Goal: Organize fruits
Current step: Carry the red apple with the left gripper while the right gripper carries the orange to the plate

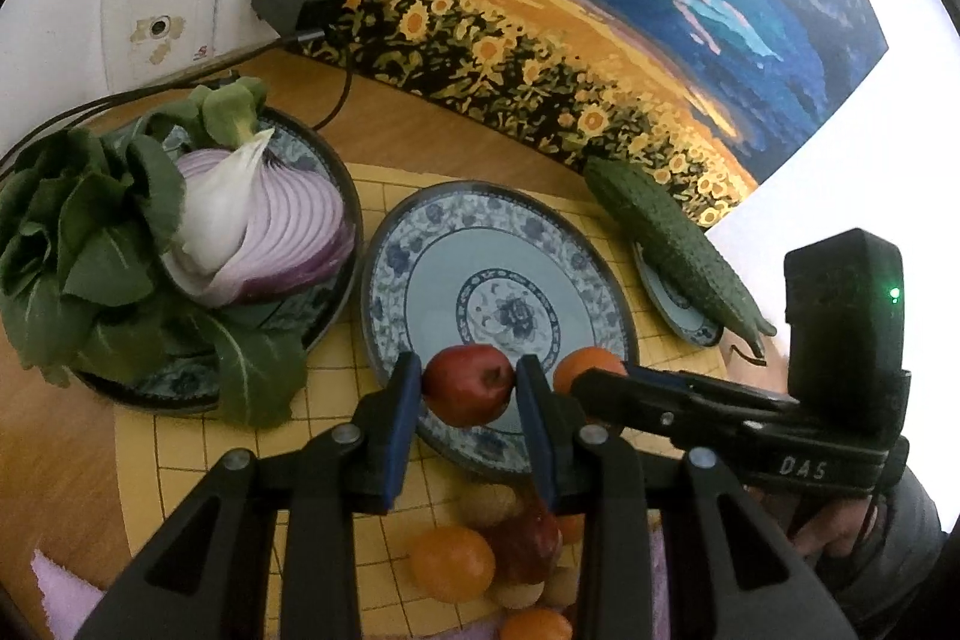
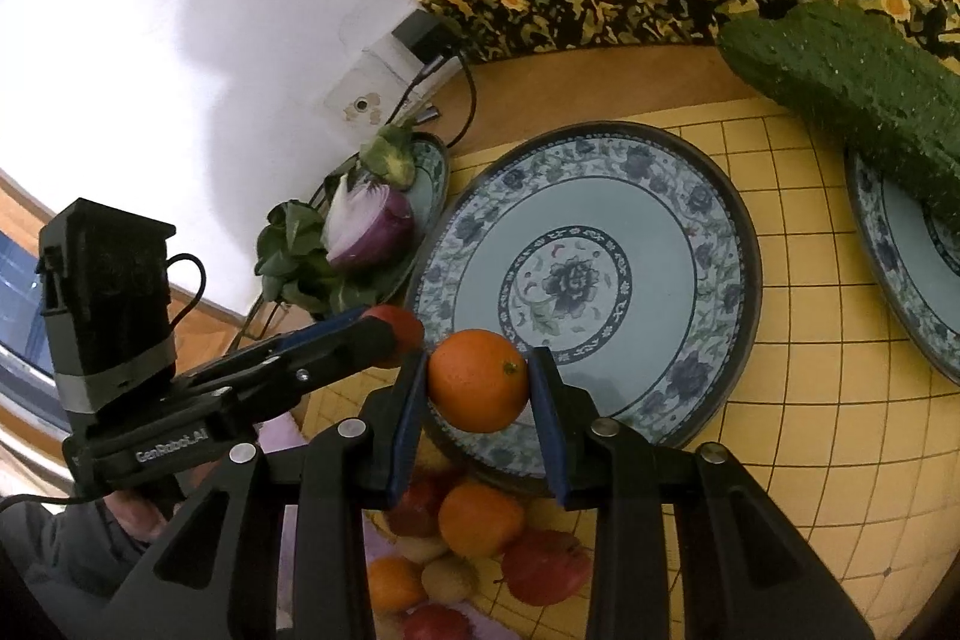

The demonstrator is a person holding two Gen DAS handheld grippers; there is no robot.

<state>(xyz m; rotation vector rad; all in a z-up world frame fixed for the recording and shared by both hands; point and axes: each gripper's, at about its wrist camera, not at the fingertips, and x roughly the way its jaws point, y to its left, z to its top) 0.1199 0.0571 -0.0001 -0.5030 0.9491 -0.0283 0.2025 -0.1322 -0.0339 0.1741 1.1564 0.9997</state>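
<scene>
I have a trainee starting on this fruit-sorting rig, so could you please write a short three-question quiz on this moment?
1. True or false: the cucumber lies on the same plate as the cut onion.
2. What does the left gripper hold: A an orange, B a red apple, C a cucumber?
3. Fill in: the middle plate bears ____ fruit on it.

Key:
1. False; it has its own small plate.
2. B, the red apple; the right gripper holds the orange.
3. No.

Halved red onion (image 1: 270,232) and greens (image 1: 78,244) share a plate; cucumber (image 1: 678,244) opposite.
</scene>
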